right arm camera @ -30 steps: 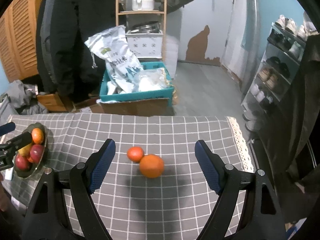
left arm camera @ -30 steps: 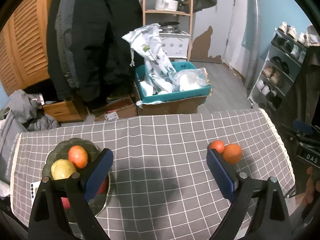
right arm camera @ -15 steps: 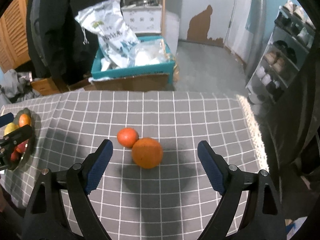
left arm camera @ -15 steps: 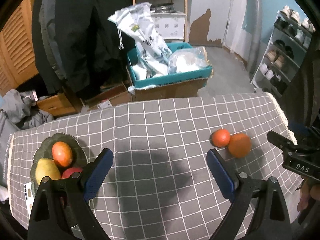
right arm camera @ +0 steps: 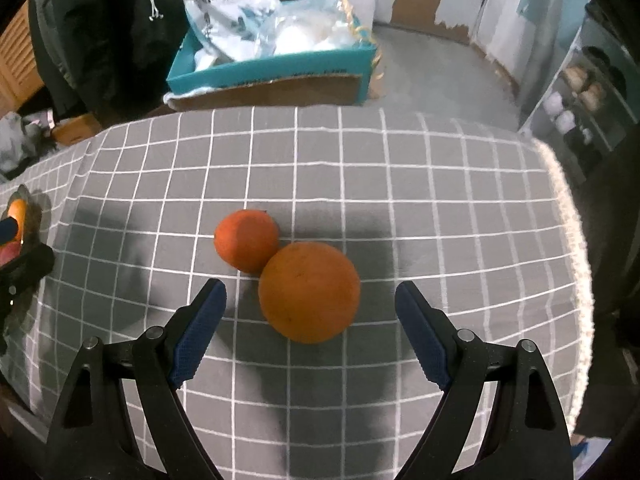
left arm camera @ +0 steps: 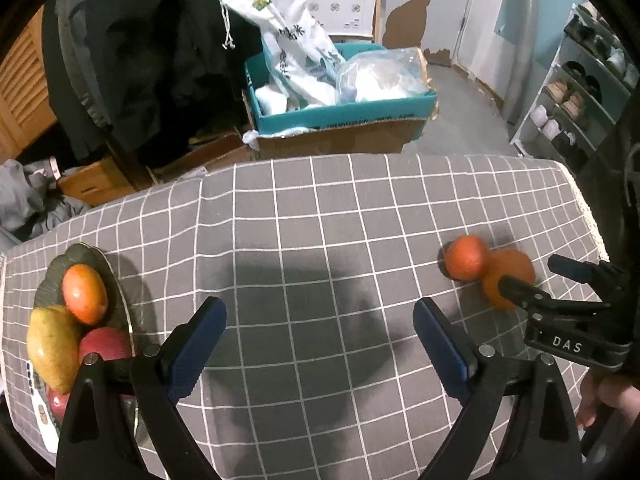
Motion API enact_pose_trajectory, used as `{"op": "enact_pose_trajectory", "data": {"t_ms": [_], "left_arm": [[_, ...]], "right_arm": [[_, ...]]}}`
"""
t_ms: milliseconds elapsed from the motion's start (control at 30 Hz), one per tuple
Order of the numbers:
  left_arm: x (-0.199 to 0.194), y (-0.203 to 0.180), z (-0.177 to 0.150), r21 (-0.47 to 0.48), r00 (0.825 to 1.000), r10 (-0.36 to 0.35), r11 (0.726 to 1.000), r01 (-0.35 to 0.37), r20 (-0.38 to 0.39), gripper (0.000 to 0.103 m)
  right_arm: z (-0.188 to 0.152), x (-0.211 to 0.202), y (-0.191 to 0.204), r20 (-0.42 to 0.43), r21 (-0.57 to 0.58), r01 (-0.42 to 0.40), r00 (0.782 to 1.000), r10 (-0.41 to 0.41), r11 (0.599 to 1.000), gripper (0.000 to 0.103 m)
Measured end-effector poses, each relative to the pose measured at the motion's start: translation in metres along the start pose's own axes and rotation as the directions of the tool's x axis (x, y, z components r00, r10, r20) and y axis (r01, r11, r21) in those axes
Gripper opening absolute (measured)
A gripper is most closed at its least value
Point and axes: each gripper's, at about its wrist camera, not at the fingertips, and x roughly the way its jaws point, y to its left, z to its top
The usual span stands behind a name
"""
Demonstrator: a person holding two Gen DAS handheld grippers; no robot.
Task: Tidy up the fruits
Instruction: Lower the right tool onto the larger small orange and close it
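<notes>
A large orange (right arm camera: 308, 292) and a smaller reddish one (right arm camera: 246, 244) touch each other on the grey checked tablecloth (right arm camera: 400, 184). My right gripper (right arm camera: 310, 294) is open just above the large orange, one finger on each side, neither pad touching it. Seen from the left wrist, both oranges (left arm camera: 466, 258) lie at the right, with the right gripper (left arm camera: 530, 270) over them. My left gripper (left arm camera: 318, 312) is open over bare cloth. To its left, a dark plate (left arm camera: 86, 254) holds an orange-red fruit (left arm camera: 84, 294), a yellow-green one (left arm camera: 52, 344) and a red one (left arm camera: 104, 344).
Beyond the table's far edge a teal box (left arm camera: 340, 92) of white bags sits on a cardboard carton. Dark coats (left arm camera: 140, 60) hang at the back left and a shoe rack (left arm camera: 580, 92) stands at the right. Lace trim (right arm camera: 568, 208) marks the table's right edge.
Both grippers have come down toward the table and tipped more steeply. The right one has closed in on the oranges and its jaws have widened a little. The fruit has not moved.
</notes>
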Motion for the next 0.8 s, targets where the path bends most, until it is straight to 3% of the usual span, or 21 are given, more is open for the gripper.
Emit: {"op": "enact_pose_trajectory", "data": {"t_ms": [267, 500, 600, 800], "left_arm": [[0.02, 0.002, -0.004, -0.008, 0.999, -0.005, 1.0, 0.005, -0.045, 0.096], [0.027, -0.004, -0.004, -0.003, 0.998, -0.021, 1.0, 0.021, -0.061, 0.096], [0.028, -0.012, 0.0, 0.005, 0.997, -0.038, 0.999, 0.038, -0.06, 0.096], [0.031, -0.034, 0.01, 0.044, 0.996, -0.063, 0.997, 0.066, -0.061, 0.096]], "right_arm": [[0.0, 0.022, 0.003, -0.038, 0.0, -0.015, 0.999, 0.015, 1.0, 0.084], [-0.001, 0.028, -0.003, -0.048, 0.012, -0.003, 0.999, 0.004, 1.0, 0.065], [-0.001, 0.026, -0.013, -0.047, 0.05, -0.031, 0.998, 0.034, 0.998, 0.064], [0.0, 0.015, -0.035, -0.014, 0.107, -0.005, 1.0, 0.007, 0.994, 0.064]]}}
